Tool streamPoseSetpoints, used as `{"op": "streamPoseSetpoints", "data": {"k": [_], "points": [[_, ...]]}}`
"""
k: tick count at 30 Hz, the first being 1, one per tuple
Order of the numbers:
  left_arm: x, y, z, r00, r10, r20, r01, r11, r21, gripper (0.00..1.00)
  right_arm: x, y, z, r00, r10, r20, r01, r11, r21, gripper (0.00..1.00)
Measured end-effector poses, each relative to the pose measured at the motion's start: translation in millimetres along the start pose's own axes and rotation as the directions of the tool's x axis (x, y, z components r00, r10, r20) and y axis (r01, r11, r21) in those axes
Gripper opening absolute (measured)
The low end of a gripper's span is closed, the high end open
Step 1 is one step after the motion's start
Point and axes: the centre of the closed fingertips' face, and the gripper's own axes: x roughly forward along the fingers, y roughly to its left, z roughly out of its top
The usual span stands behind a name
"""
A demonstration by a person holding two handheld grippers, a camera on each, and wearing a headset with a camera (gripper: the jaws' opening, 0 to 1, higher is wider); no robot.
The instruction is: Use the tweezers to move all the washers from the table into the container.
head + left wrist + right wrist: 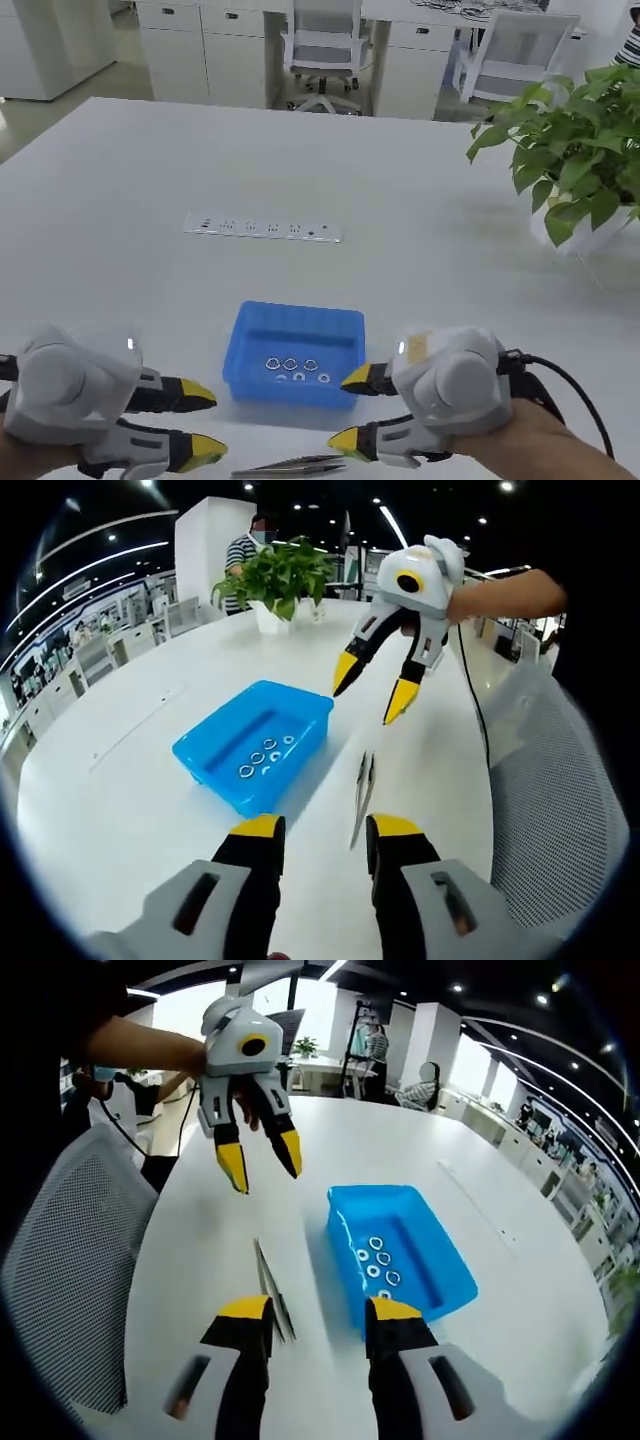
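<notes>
Tweezers [290, 465] lie flat on the white tabletop [420, 250], just in front of the blue container [295, 312] and between the two grippers, touched by neither. We judge the placement practical: the tool sits within easy reach of either side, its length running roughly along the container's near wall. Left gripper [205, 422] hovers above the tabletop, jaws spread wide with nothing between them. Right gripper [347, 411] is likewise wide and empty, its tips near the container's right front corner. Washers [291, 366] rest on the container's floor: several small bright metal rings, lying flat in a loose cluster near the middle, apart from the walls. Every washer we can make out lies in the container, so we judge the transfer done or nearly so. The container is a shallow rectangular tray with low walls and an open top.
</notes>
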Motion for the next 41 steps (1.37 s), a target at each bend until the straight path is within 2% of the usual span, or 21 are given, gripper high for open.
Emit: {"op": "streamPoseSetpoints", "data": {"k": [3,6,13,17,19,23,32,35,41], "points": [[-4.7,4.2,5.0,0.9990,0.036,0.027,-0.036,0.999,-0.019,0.45,-9.7,-5.9,-1.2,0.9988,-0.042,0.028,0.040,0.998,0.044,0.43],[-8.3,2.3,11.1,0.9971,0.052,0.056,-0.050,0.998,-0.038,0.48,-19.5,-10.0,-2.3,0.9961,-0.072,0.052,0.067,0.994,0.080,0.50],[-12.8,-2.9,15.4,0.9945,0.071,0.077,-0.067,0.996,-0.050,0.62,-39.1,-14.9,-4.3,0.9857,-0.141,0.092,0.127,0.981,0.148,0.64],[-20.0,-3.4,22.7,0.9872,0.113,0.112,-0.104,0.991,-0.082,0.69,-49.3,-15.9,-7.0,0.9747,-0.195,0.109,0.172,0.965,0.197,0.69],[-22.4,-6.2,24.9,0.9845,0.119,0.128,-0.108,0.990,-0.091,0.73,-53.5,-12.9,-9.6,0.9706,-0.214,0.111,0.187,0.959,0.212,0.72],[-25.2,-10.1,22.8,0.9817,0.134,0.135,-0.121,0.987,-0.103,0.79,-59.0,-8.0,-13.8,0.9632,-0.244,0.114,0.211,0.947,0.244,0.79],[-31.8,-18.6,17.9,0.9684,0.182,0.171,-0.155,0.975,-0.160,0.98,-64.3,-2.1,-12.0,0.9513,-0.278,0.132,0.236,0.934,0.267,0.98],[-34.5,-20.2,19.1,0.9659,0.187,0.179,-0.159,0.974,-0.159,0.99,-66.1,-1.5,-9.1,0.9456,-0.291,0.146,0.246,0.933,0.262,1.00],[-36.7,-18.3,23.0,0.9640,0.191,0.185,-0.167,0.976,-0.141,0.99,-63.6,4.4,-10.8,0.9520,-0.273,0.139,0.232,0.938,0.256,1.00]]}}
